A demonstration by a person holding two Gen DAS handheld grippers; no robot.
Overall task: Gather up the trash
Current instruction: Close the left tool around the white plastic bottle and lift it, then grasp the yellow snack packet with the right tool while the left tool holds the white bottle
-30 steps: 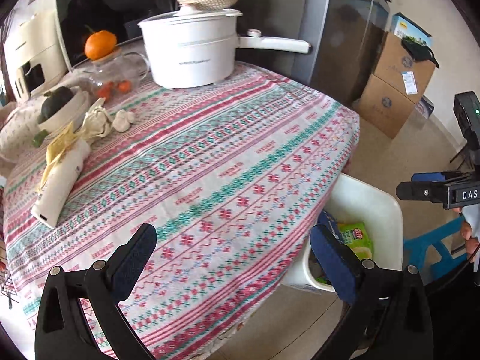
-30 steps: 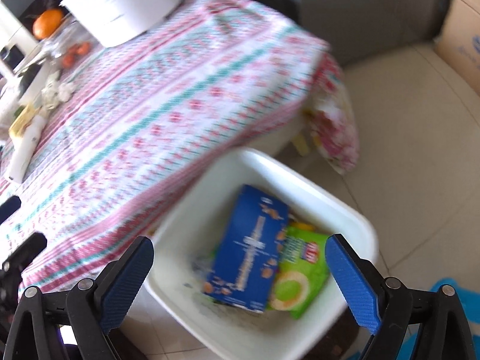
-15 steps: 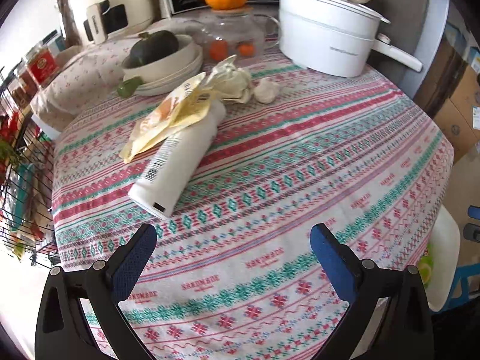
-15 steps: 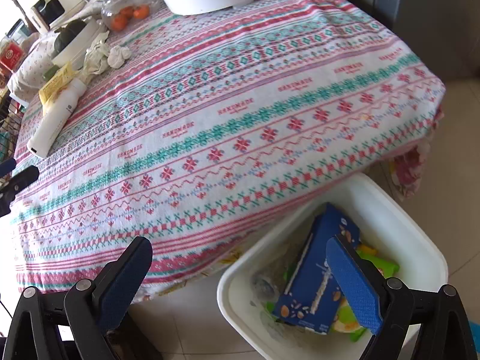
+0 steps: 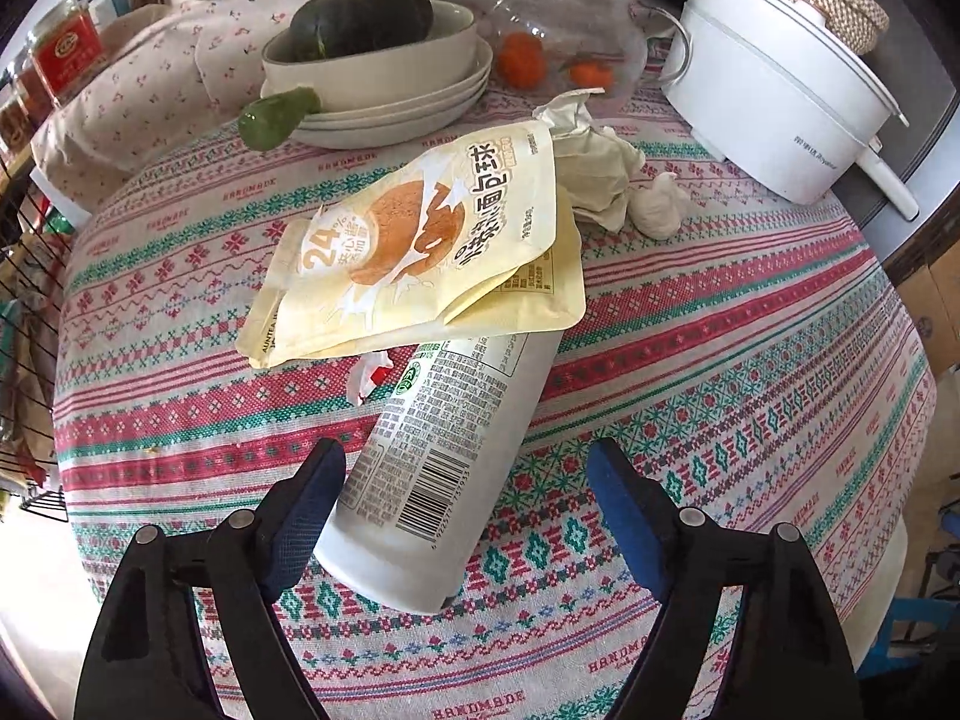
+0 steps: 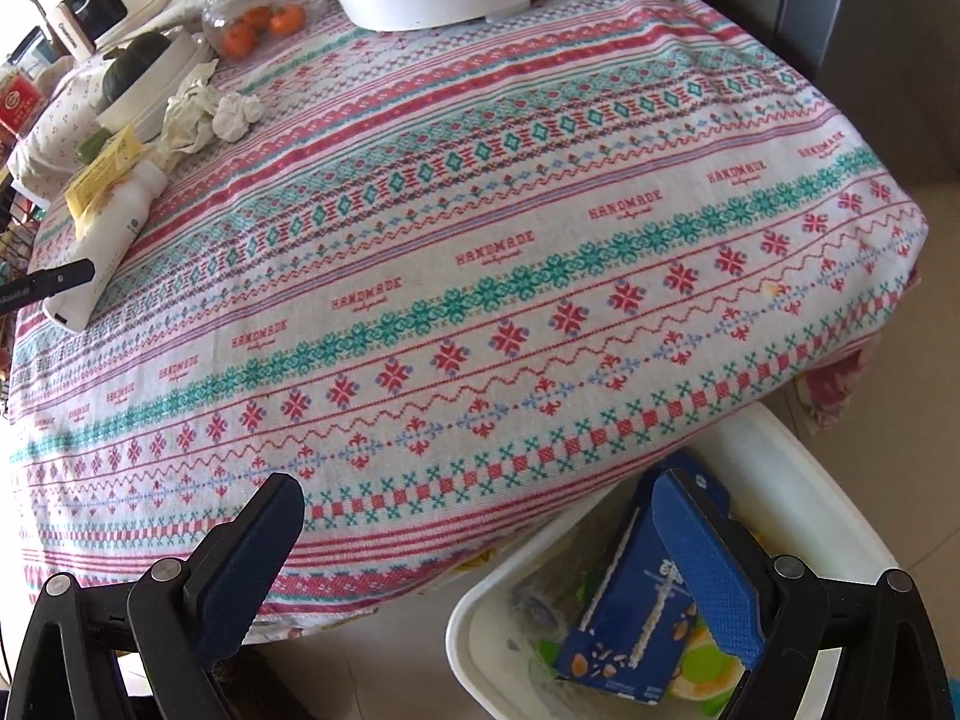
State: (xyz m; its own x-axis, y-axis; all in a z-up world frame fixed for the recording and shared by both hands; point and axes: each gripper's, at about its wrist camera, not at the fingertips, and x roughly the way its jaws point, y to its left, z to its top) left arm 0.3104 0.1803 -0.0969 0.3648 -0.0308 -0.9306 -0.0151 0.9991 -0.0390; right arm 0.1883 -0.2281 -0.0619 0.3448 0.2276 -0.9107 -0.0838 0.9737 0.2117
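Trash lay in a loose heap on the left part of the surface: a white cylindrical plastic bottle (image 5: 450, 450) on its side, its label dense with small print and a barcode, and a flat pale-yellow snack pouch (image 5: 420, 240) resting on its far end, printed with "24" and large Chinese characters. Just beyond them sat a crumpled cream paper wad (image 5: 594, 168) and a smaller white tissue ball (image 5: 660, 210). The woven tablecloth (image 6: 540, 210), striped in red, teal and white, carried the repeated word "HANDMADE". The left claw (image 5: 465, 480) stood spread, its blue pads on either side of the bottle's near end, not touching it. The right claw (image 6: 474, 516) was also spread, holding nothing, over the near edge of the surface. Below it on the floor, a white rectangular plastic bin (image 6: 840, 510) held a dark-blue carton (image 6: 630, 618) and a green wrapper (image 6: 696, 666). At the far edge stood a white lidded electric pot (image 5: 774, 84).
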